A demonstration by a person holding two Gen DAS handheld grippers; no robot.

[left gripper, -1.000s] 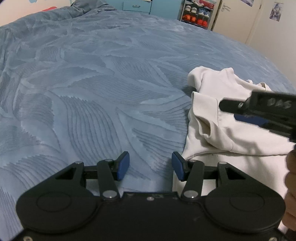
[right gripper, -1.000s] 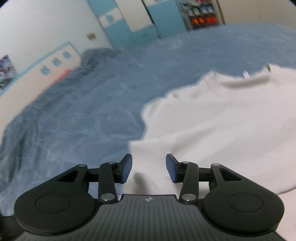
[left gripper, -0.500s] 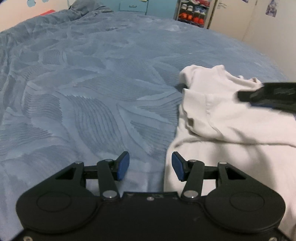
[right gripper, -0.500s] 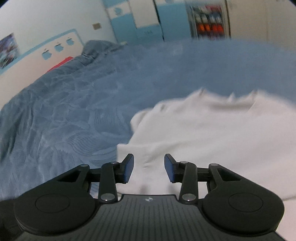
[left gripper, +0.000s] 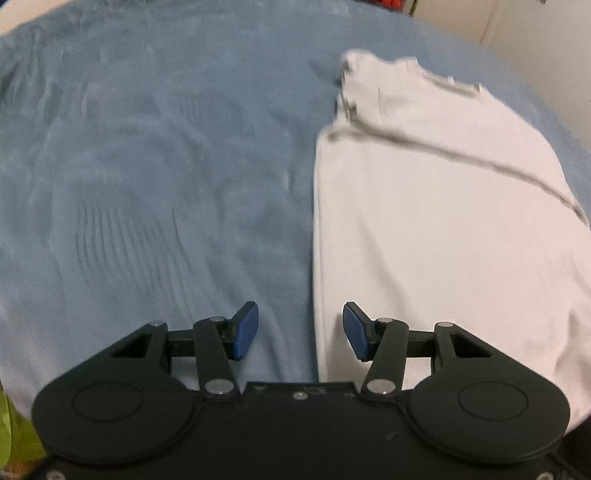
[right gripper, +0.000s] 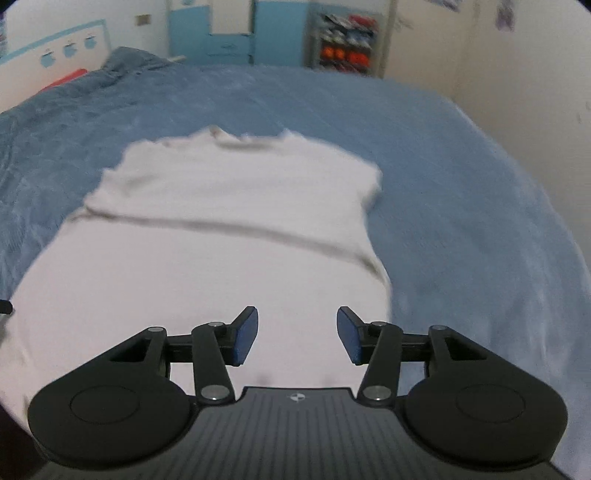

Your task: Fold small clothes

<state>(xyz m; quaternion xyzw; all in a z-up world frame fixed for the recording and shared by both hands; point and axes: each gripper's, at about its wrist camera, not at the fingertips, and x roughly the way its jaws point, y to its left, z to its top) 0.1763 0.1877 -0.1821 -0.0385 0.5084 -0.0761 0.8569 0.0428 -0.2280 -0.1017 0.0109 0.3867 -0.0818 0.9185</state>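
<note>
Two blue-padded fingers of the left gripper stood spread apart with nothing between them. In the left wrist view they straddled the left edge of a white shirt: one pad over the blue blanket, the other over the cloth. The shirt lay flat on the blanket, collar at the far end, with a dark crease line running slantwise across it (the frame was blurred, so it may have been a fold edge or only a shadow). A scrap of something yellow-green showed at the lower left corner.

In the right wrist view the right gripper also had its fingers wide apart and empty, above the near part of the shirt, close to its right edge. The blanket spread all around. Beyond it stood blue cabinets and a shelf of small colourful items, too blurred to name.
</note>
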